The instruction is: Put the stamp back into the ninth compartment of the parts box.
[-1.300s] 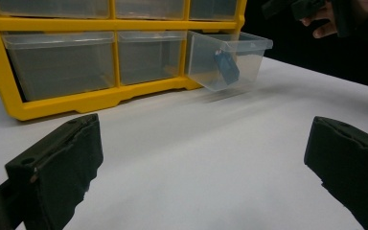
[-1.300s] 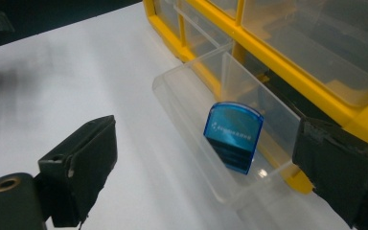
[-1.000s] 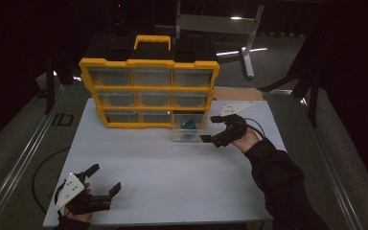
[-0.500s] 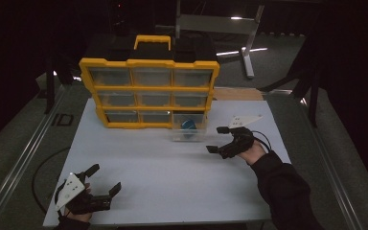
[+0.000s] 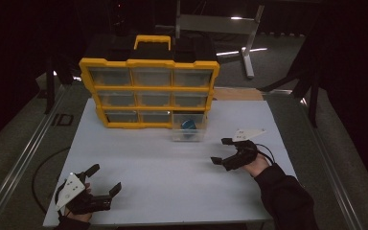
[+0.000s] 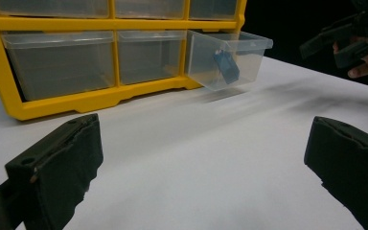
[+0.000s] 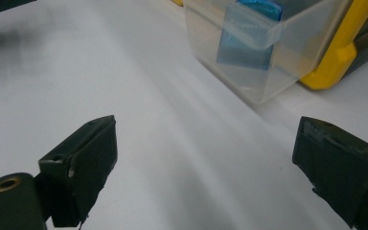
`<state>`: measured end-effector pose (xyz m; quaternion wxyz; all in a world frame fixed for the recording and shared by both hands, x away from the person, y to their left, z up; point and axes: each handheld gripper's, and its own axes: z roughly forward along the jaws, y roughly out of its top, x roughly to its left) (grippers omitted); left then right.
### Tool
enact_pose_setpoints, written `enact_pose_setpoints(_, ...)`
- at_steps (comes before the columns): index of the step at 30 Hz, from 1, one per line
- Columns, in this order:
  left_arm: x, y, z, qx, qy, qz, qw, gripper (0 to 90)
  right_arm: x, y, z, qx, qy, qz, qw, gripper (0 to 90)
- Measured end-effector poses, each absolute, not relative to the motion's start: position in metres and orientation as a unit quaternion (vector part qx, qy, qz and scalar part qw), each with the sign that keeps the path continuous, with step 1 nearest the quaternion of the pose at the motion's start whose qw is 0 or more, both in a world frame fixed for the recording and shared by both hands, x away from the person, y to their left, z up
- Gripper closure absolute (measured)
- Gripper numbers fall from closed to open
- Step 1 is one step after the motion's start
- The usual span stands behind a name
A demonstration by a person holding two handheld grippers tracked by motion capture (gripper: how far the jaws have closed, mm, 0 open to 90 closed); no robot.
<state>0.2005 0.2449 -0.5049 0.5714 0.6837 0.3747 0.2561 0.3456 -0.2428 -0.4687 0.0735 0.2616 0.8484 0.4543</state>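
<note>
My right gripper [image 5: 223, 151], jaws wide open and holding nothing, is nearer than my open, empty left gripper [image 5: 104, 178] to the pulled-out clear drawer [image 5: 188, 130] with the blue thing [image 5: 189, 124], which lies ahead-left of it on the counter [image 5: 163, 167].

White table [image 5: 139, 158], metal stand [image 5: 246, 57] behind

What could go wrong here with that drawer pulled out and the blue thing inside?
1. The drawer juts out of the organizer at the bottom right; a careless sweep by the right claw, open just beside it, might knock it loose.
2. The blue thing leans against the drawer's wall, so a hard push shut could tip it.
</note>
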Motion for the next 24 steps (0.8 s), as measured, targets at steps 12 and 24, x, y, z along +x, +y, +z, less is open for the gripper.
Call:
enact_pose_setpoints(12, 0.201, 0.245, -0.505, 0.684, 0.375, 0.256, 0.571, 0.3, 0.321, -0.258, -0.491, 0.282, 0.844, 0.449, 0.077, 8.3)
enact_pose_setpoints(24, 0.2, 0.245, -0.505, 0.684, 0.375, 0.256, 0.571, 0.3, 0.297, -0.275, -0.499, 0.298, 0.837, 0.449, 0.102, 8.3)
